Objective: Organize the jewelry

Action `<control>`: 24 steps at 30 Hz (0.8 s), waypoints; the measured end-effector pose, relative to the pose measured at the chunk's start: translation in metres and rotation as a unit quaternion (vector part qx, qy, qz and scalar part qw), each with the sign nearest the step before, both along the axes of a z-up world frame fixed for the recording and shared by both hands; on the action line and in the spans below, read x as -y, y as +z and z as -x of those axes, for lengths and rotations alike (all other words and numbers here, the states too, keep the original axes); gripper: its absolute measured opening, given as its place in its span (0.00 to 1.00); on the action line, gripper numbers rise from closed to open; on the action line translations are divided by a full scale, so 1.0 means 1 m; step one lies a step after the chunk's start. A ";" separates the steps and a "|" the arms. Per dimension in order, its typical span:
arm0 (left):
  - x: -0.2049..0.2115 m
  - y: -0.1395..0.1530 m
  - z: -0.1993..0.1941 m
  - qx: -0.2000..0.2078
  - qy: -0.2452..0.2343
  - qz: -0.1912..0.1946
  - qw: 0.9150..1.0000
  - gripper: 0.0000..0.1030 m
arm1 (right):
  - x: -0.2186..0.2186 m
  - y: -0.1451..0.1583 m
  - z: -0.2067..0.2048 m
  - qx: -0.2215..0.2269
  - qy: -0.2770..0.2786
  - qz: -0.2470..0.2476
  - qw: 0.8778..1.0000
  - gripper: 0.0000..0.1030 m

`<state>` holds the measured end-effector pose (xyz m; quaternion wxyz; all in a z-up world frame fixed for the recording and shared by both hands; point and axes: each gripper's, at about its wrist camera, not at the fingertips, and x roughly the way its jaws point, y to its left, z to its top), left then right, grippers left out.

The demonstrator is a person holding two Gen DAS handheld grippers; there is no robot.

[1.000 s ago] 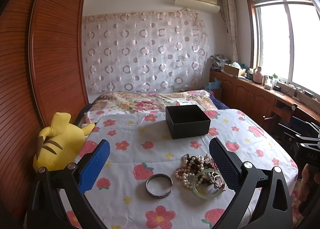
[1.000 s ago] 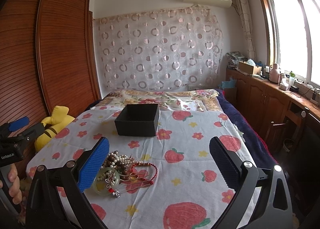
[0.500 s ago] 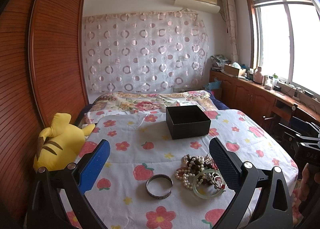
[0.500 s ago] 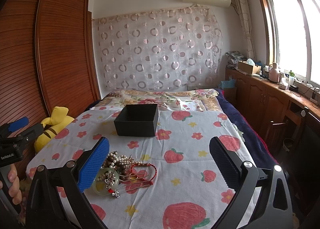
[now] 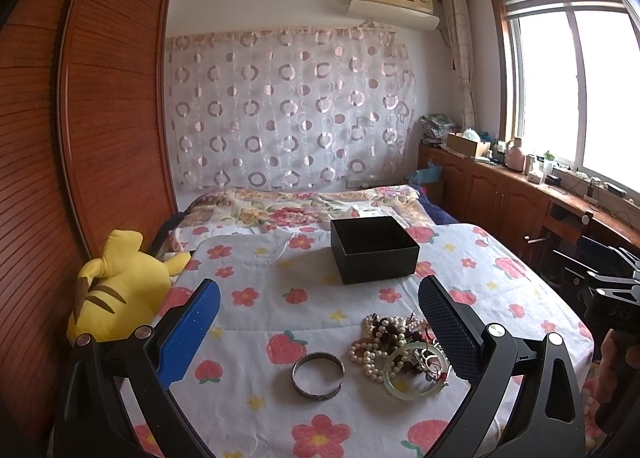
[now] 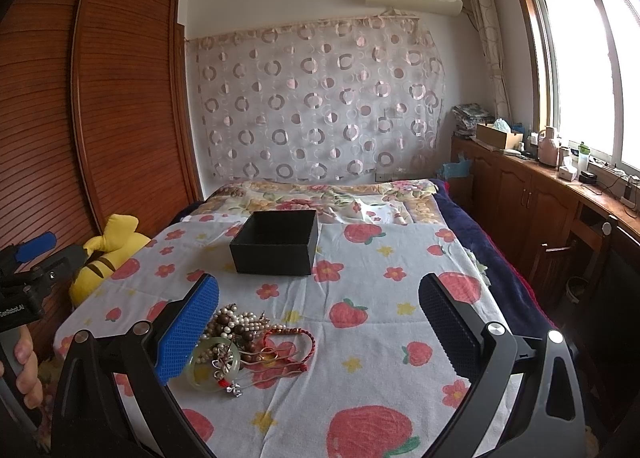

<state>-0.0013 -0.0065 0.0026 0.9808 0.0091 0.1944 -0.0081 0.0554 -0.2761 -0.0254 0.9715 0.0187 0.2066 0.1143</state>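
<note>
Two claws hover above the bed, both spread wide and holding nothing. On the white bedspread printed with strawberries and flowers (image 5: 256, 342) lies a tangled heap of pearl and brown bead strands (image 5: 390, 334), with a pale green jade bangle (image 5: 412, 376) at its near edge and a red braided cord (image 6: 288, 338) trailing from it. An engraved silver cuff bracelet (image 5: 318, 376) lies just beside the heap, apart from it. The left claw (image 5: 320, 322) frames the cuff; the right claw (image 6: 320, 322) has the heap by its left finger. Farther up the bed stands an open black square box (image 5: 374, 248), well apart from the jewelry. A yellow plush toy (image 5: 120, 290) leans at the bed's edge.
</note>
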 end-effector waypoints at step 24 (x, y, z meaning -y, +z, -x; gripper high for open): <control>-0.025 -0.038 -0.008 -0.056 0.018 -0.004 0.998 0.93 | -0.023 -0.014 -0.001 -0.025 0.063 0.021 0.997 0.88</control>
